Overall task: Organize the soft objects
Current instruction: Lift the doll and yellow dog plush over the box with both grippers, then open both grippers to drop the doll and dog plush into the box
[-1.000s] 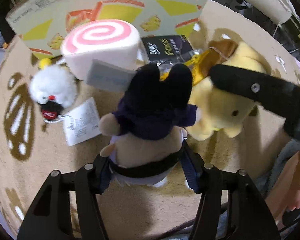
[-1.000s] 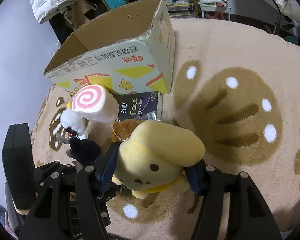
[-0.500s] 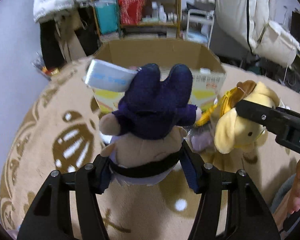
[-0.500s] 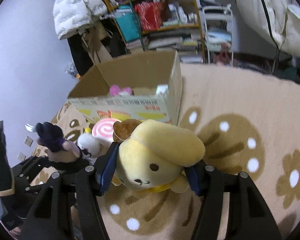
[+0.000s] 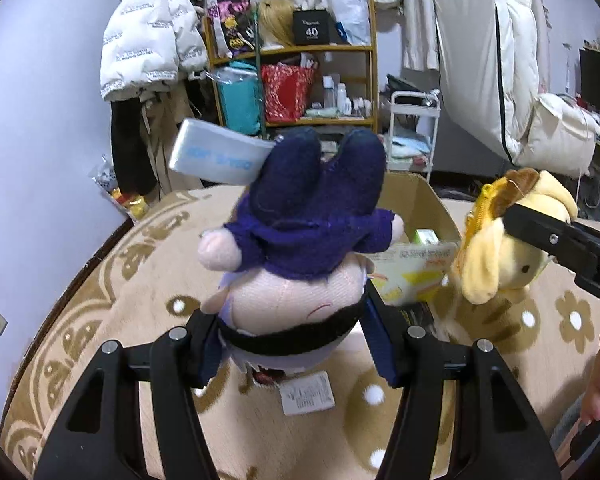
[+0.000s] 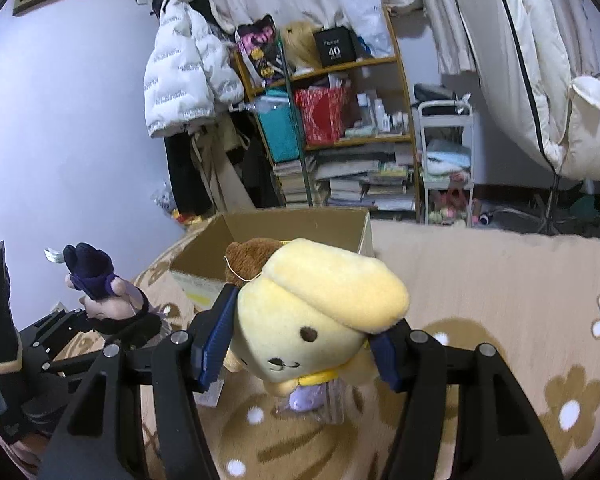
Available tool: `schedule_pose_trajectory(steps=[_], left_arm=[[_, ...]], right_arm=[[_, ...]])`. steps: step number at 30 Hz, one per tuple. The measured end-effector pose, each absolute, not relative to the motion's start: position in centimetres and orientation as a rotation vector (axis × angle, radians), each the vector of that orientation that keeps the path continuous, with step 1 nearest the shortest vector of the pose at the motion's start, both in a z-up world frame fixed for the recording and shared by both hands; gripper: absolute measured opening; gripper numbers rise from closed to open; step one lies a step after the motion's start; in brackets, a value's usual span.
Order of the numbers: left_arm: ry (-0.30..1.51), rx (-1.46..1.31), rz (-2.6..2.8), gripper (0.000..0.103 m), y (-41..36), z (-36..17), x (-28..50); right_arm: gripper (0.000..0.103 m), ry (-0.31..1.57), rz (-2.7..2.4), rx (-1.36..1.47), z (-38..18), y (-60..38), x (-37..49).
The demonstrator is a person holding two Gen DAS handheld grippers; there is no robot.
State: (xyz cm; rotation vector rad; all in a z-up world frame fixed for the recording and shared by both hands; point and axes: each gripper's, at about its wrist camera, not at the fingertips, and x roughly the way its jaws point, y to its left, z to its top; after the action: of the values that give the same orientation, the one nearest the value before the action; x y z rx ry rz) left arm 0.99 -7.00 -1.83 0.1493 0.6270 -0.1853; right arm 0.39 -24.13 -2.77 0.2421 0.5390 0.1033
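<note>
An open cardboard box point(image 6: 300, 224) stands on the fluffy beige rug point(image 6: 480, 280), before cluttered shelves point(image 6: 340, 132). The left gripper point(image 5: 292, 320) pinches a soft, purple-hooded doll point(image 5: 300, 248); the right gripper point(image 6: 300, 340) squeezes a plush yellow dog point(image 6: 312, 312), both held above the rug near the box.

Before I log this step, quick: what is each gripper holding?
Left gripper: closed on the purple-hooded doll.
Right gripper: closed on the yellow dog plush.

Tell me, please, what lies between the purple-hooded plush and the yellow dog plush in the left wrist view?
In the left wrist view, the cardboard box shows between the purple-hooded plush and the yellow dog plush: its open corner and printed front wall, standing on the rug behind them.
</note>
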Motion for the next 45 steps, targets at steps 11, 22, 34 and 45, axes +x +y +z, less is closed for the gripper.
schedule_pose_trajectory(steps=[11,22,34,45], left_arm=[[0.542,0.13,-0.194,0.059,-5.8,0.1,3.6],[0.515,0.15,-0.175,0.06,-7.4,0.0,7.7],[0.554,0.155,-0.177,0.06,-7.9,-1.5,11.4],[0.625,0.19,-0.207,0.062,-8.9,-3.5,13.1]], right_arm=[[0.065,0.482,0.112,0.226,-2.2,-24.4,3.2],[0.065,0.515,0.128,0.196,-2.3,-23.7,7.5],[0.065,0.521,0.144,0.203,-3.0,-25.2,10.7],[0.066,0.531,0.202,0.308,-4.4,-26.3,12.0]])
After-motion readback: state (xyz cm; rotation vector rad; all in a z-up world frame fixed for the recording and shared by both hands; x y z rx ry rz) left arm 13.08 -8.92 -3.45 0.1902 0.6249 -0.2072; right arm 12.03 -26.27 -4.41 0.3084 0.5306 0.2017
